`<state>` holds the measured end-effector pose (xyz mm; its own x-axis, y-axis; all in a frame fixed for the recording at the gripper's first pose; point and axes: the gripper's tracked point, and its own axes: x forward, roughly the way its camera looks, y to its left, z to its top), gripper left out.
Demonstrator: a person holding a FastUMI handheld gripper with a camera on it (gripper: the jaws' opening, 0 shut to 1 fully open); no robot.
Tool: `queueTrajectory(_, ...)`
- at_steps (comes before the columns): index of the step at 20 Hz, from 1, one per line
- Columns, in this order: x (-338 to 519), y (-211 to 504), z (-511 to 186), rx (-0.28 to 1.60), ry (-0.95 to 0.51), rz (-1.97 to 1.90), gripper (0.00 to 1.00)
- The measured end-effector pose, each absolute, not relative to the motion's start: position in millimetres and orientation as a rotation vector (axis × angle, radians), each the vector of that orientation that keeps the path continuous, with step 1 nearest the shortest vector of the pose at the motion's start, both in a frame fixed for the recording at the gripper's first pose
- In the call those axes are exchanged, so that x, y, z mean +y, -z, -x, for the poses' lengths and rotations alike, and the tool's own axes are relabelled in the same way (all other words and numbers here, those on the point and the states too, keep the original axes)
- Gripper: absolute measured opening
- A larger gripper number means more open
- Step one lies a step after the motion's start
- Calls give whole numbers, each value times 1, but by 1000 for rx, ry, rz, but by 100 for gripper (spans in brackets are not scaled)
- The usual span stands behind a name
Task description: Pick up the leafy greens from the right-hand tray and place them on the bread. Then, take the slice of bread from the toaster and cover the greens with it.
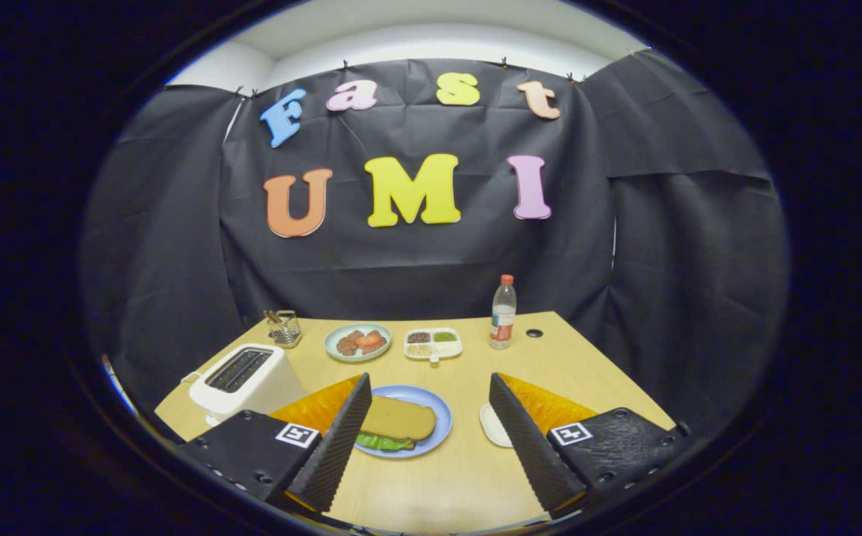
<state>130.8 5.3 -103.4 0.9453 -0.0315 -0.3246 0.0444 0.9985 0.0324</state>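
Although the two slices and the greens already sit stacked, the assembly is not secure. The light wooden bench (476, 476) carries everything. On it, beyond the left finger, stands the white two-slot toaster (241, 381), its slots dark and apparently empty. The black ribbed-finger gripper (429, 435) hangs above the bench with its fingers spread wide and nothing between the pads. Just ahead of the fingers, nearer the left one, lies the round blue plate (438, 417), bearing the brown slice of bread (399, 418) laid over the green leafy greens (382, 443), which protrude at the near edge; a lower slice, if present, is hidden.

Beside the right finger, the small white tray (492, 426) is partly covered by that finger. Farther back stand a pale green plate of reddish food (357, 342), a white divided dish of seasonings (432, 344), a clear plastic bottle with a red cap (503, 313) and a small wire holder (283, 327).

Risks, as judged: the left finger is close to the plate's rim, so a careless withdrawal could nudge the plate and slide the top slice off; the protruding greens could slip out.
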Motion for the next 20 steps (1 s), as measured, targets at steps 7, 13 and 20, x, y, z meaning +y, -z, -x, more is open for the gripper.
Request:
queueTrajectory(7,2,41,-84,192,2,-64,97)
queueTrajectory(13,-10,-7,-36,64,-22,-55,96)
queueTrajectory(20,-20,-9,-1,95,8,-20,96)
